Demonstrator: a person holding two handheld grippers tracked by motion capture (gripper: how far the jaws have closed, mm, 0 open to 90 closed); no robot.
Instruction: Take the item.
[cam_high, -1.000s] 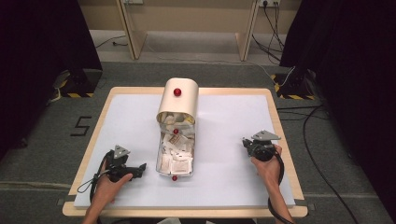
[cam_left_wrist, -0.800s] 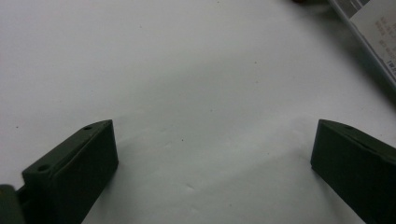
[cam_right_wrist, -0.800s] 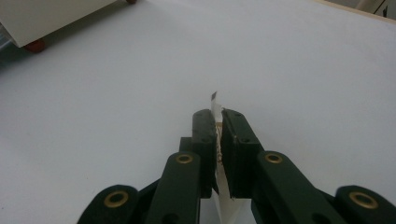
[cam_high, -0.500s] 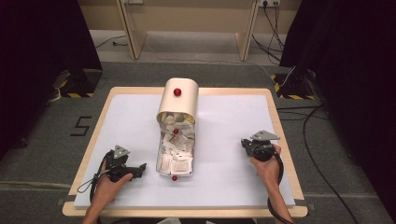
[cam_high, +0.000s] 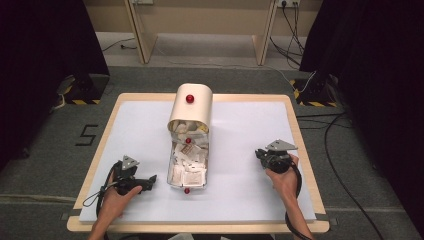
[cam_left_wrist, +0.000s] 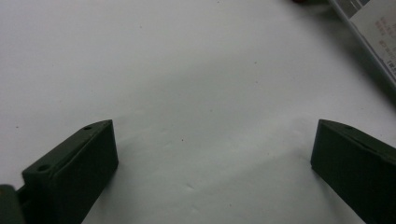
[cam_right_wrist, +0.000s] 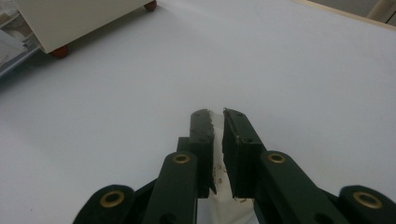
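Nothing moved; right gripper (cam_right_wrist: 218, 116) pinching one packet (cam_right_wrist: 215, 122), probably.

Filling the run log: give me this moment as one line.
left hand-held gripper open, over bare table | right hand-held gripper shut on paper packet | box open

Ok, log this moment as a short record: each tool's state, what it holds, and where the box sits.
left tool: open, holding nothing, over the white mat
right tool: shut on a packet, white, thin
box: mid-table, lid rolled back, red knob on top
tray: pulled toward the person, full of packets
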